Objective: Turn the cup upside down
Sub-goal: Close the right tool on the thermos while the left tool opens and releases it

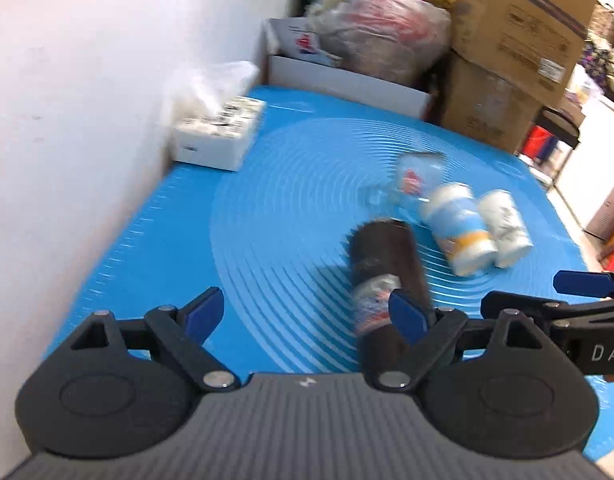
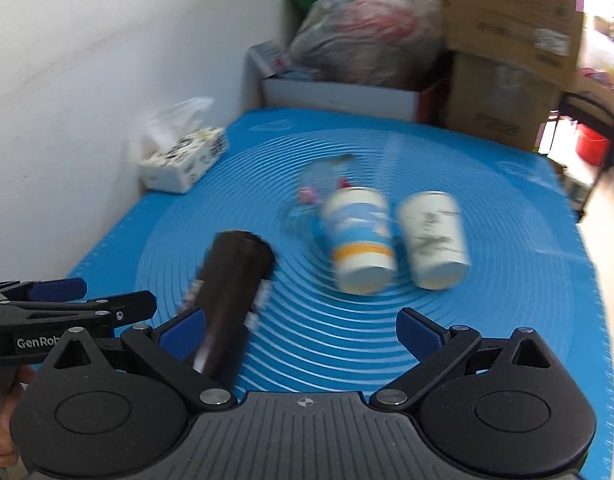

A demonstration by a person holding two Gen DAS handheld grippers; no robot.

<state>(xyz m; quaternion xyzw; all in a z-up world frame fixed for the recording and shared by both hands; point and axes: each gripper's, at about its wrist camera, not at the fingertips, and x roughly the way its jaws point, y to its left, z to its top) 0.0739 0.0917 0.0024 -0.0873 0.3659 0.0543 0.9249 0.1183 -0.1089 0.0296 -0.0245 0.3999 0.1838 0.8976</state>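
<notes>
Both cameras sit low on the grippers and look forward and down over the blue mat (image 1: pixel 267 200) toward the far wall corner at 12 o'clock.

The left wrist view looks from the near edge, a bit to the left. The white wall (image 1: pixel 87 80) is close at 9 o'clock. The right gripper (image 1: pixel 579 292) pokes in at 3 o'clock.

The right wrist view looks from just beside it, to the right. The left gripper (image 2: pixel 59 300) pokes in at 9 o'clock.

Both views see the same mat, the same dark cup (image 1: pixel 387 264) close by, the tissue box (image 1: pixel 219 136) at 10 o'clock, and the cardboard boxes (image 1: pixel 519 40) at 1 o'clock. Both pictures are blurry.
</notes>
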